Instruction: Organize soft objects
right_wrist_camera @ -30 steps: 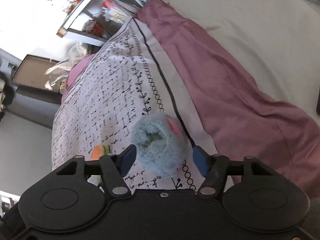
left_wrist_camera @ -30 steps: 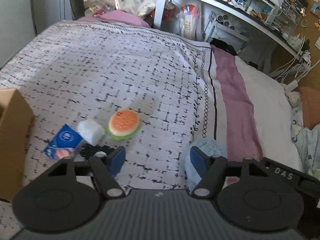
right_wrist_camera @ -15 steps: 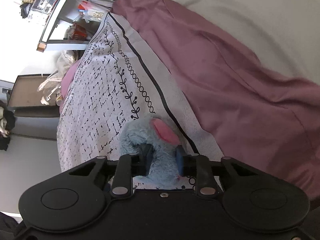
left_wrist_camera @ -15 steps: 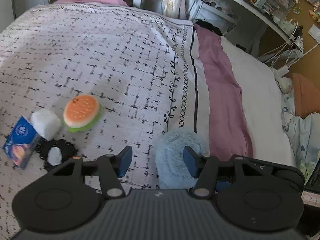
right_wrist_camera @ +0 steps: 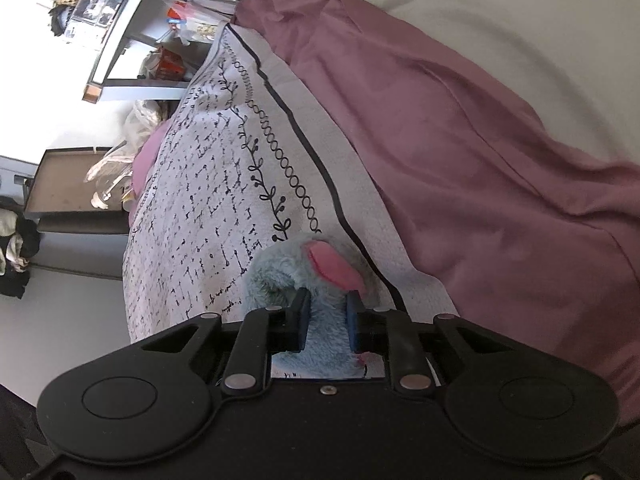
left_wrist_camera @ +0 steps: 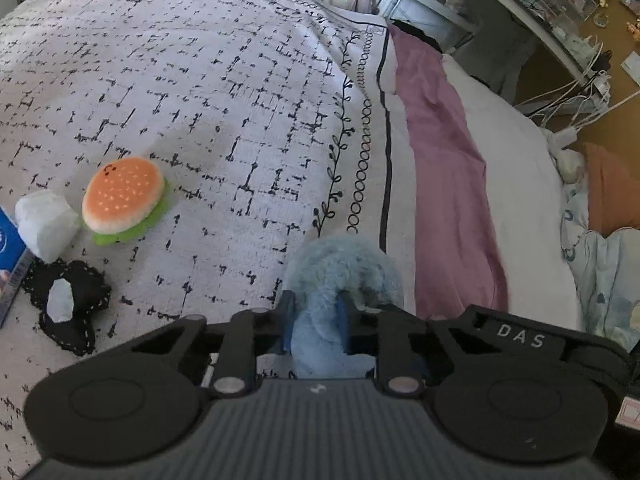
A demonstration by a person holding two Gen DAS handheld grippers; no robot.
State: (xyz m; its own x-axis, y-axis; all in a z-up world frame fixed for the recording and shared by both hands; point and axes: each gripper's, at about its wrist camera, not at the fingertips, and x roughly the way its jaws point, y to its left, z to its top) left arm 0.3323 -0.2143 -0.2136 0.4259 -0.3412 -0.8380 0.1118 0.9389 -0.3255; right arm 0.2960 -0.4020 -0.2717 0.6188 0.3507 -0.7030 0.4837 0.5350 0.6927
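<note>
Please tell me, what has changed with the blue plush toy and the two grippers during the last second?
Both grippers closed on the blue plush toy. The right hand-held gripper, open around it one second ago, clamped first; the left hand-held gripper moved right from the empty blanket and pinched it last. The burger plush, the white soft block and the black lace piece stayed where they lay.

We read only 1 text: "DAS", in pale capitals on the black housing of the right gripper (left_wrist_camera: 520, 336), seen at the right edge of the left wrist view. The blue packet (left_wrist_camera: 10, 248) at the left edge carries a round logo, too cut off to read. Shelf packaging print (right_wrist_camera: 200, 30) is too small to make out.
</note>
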